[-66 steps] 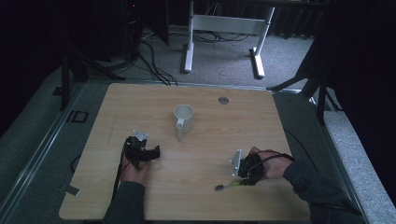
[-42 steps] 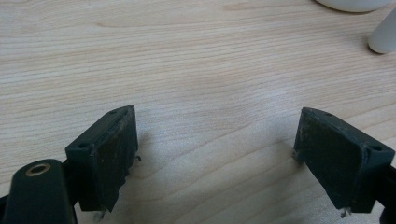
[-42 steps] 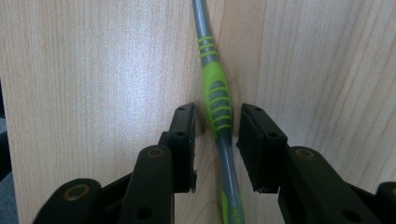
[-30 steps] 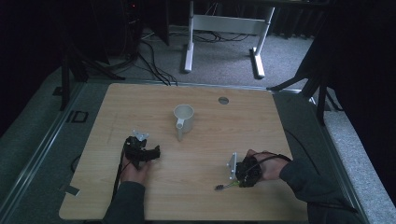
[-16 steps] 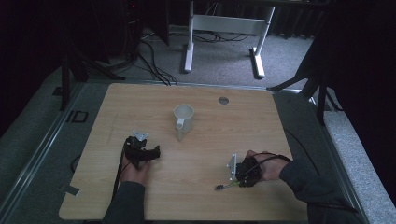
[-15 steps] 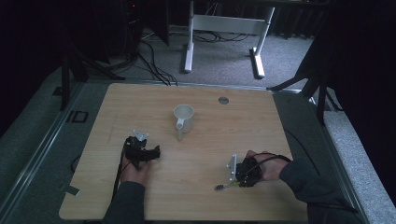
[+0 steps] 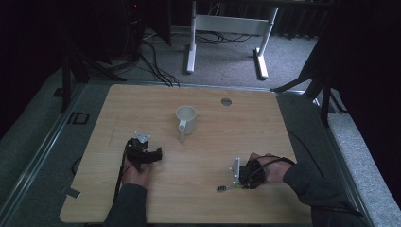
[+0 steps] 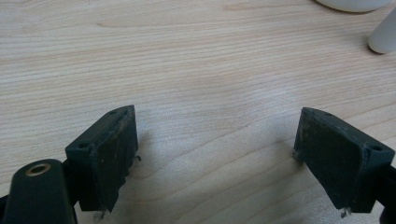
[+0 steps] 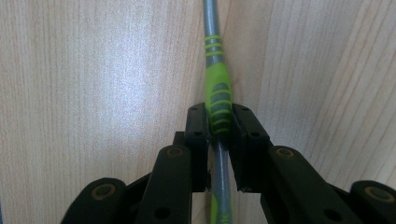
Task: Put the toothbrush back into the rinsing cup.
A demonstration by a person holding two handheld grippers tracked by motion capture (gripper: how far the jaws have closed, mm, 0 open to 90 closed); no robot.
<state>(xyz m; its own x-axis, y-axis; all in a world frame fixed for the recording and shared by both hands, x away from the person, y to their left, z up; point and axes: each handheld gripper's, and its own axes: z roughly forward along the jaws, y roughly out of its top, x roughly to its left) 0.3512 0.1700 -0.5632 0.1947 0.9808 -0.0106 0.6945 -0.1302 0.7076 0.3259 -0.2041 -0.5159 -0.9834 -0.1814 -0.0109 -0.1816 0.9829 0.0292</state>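
Green rubber ribbing is sitting between my right jaws: in the right gripper view I am clamping the slim grey-and-green pen-like tool (image 9: pixel 218 100) by its green grip, with both black pads pressing on it from either side. My right jaws have just been closing, and the tool is now caught between them. Its grey metal shaft is running straight up to the top edge of that frame, lying flat along the pale wood-grain tabletop (image 9: pixel 93 70), and the rest of the handle is passing down between my jaw arms toward the bottom edge.

In the high view my right gripper (image 7: pixel 236 182) is resting low at the lower right of the table, and the tool (image 7: pixel 228 187) is poking out to its left as a short dark and green sliver on the wood.

My left gripper (image 8: pixel 215 158) is standing released, the two black pads (image 8: pixel 109 154) spread wide apart with bare wood between them. In the high view it (image 7: pixel 158 152) is sitting at the lower left of the table, jaws pointing toward the right of the frame.

Between and above my two hands, near the middle of the frame, the white ceramic mug (image 7: pixel 186 119) is standing upright, its handle pointing toward the bottom of the picture. Its base and handle tip are peeking in at the upper right of the left gripper view.
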